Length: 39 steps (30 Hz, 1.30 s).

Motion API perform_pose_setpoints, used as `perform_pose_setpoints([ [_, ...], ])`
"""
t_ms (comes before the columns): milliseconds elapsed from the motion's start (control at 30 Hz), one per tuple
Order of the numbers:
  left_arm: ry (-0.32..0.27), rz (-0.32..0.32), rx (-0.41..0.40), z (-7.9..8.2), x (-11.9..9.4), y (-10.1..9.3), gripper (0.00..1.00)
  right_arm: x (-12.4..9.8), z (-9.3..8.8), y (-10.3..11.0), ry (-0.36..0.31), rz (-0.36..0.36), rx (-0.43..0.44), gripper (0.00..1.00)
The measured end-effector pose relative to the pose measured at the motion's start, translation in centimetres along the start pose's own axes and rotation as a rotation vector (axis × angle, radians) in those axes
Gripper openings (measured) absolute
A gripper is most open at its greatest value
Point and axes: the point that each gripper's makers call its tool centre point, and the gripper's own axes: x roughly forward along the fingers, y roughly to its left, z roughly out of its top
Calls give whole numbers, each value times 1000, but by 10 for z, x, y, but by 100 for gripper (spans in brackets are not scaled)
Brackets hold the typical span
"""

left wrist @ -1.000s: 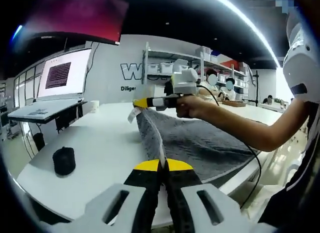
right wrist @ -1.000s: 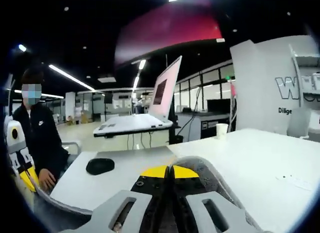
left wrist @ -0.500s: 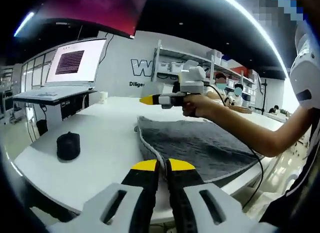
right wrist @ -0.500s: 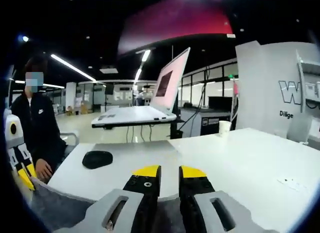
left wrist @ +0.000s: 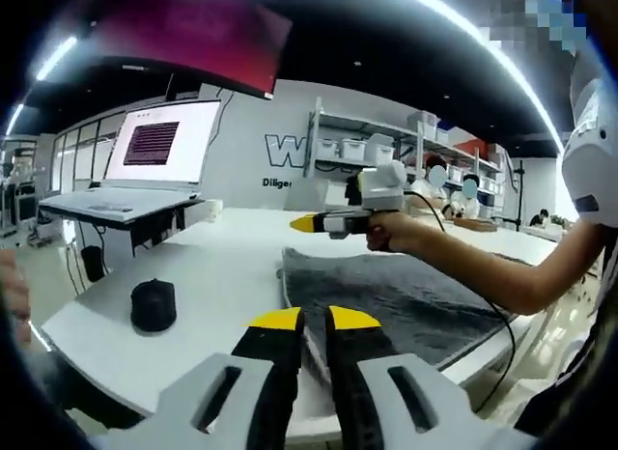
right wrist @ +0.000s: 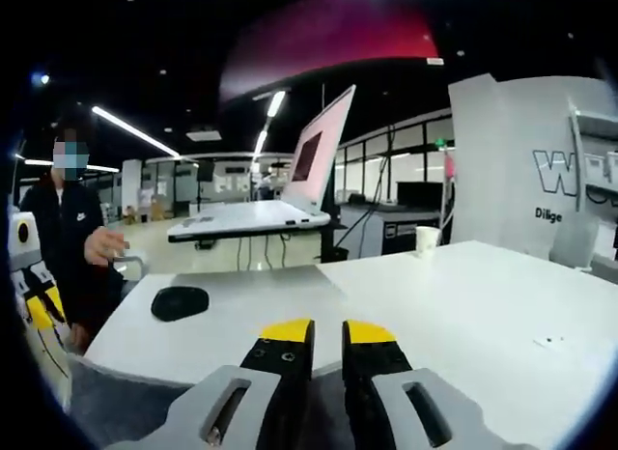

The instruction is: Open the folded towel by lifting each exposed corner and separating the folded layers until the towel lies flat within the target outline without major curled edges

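The grey towel (left wrist: 396, 300) lies spread at the near corner of the white table (left wrist: 222, 276); a black mouse (left wrist: 153, 305) sits near the left edge. The left gripper (left wrist: 303, 322) hangs over the towel's edge with jaws slightly parted, holding nothing; the right gripper (right wrist: 315, 329) likewise, jaws apart above the towel.

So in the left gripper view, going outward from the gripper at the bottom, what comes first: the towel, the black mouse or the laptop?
1. Grey towel, just past the left gripper, slightly right.
2. Black mouse, on the table's left.
3. Laptop, far left, on a separate stand.
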Motion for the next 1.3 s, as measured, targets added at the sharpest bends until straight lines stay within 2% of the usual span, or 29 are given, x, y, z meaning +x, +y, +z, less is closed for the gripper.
perform_pose_setpoints([
  [33,8,-44,29,0,4,-11,6,0,-1,-2,3,-4,-2,6],
  [133,36,-68,73,-5,9,-19,6,2,-4,-7,11,-9,-13,5],
  [233,86,-77,154,-13,16,-26,5,4,-8,-17,25,-22,-5,4],
  [400,134,-98,193,-22,24,-34,4,8,-16,-26,49,-33,-4,3],
  [533,157,-104,191,-29,27,-35,2,16,-28,-32,82,-37,-1,1],
  [667,193,-76,208,-37,24,-28,3,24,-39,-35,110,-36,6,0],
  [800,199,-40,168,-41,21,-15,2,28,-49,-31,134,-32,10,0],
  [1000,240,-13,160,-54,17,-4,2,35,-58,-22,160,-15,9,0],
  [1067,253,-9,151,-58,16,-1,2,45,-61,-21,168,-9,8,0],
  [1300,279,17,125,-68,13,9,2,48,-69,-14,192,1,9,0],
])
